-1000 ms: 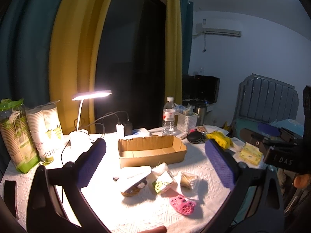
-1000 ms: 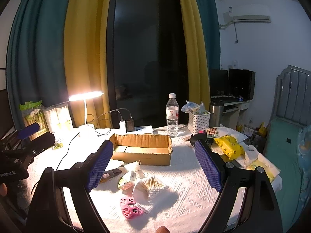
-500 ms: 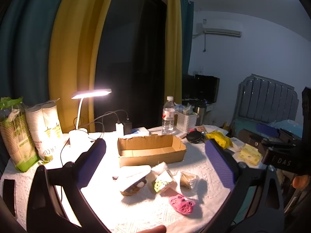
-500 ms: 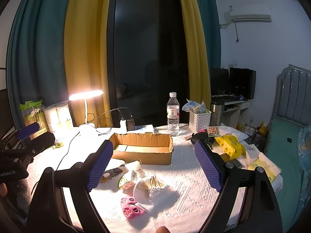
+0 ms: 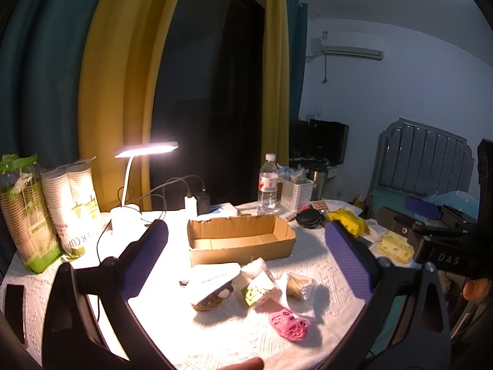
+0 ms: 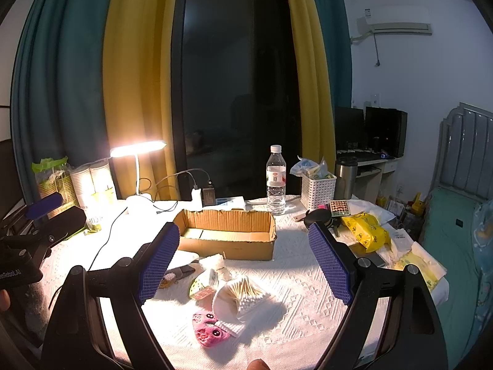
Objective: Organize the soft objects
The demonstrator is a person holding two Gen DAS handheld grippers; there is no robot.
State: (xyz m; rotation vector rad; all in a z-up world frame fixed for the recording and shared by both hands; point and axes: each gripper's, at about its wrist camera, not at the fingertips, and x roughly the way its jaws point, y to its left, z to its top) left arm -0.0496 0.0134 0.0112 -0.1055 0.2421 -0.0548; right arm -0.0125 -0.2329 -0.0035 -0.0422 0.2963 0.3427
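Nothing on the table (image 5: 101,280) has shifted since a second ago, and we hold both the left gripper (image 5: 246,252) and the right gripper (image 6: 243,259) above it with jaws spread wide and empty. We see the soft things in a heap just in front of the empty cardboard box (image 5: 240,243): a pink plush piece (image 6: 209,330), a bag of cotton swabs (image 6: 243,293) and a small green-faced packet (image 5: 258,289). Readable writing is scant: "R CUP" on the paper cup sleeve (image 5: 77,206) and "DAS" on the right gripper's body in the left wrist view.
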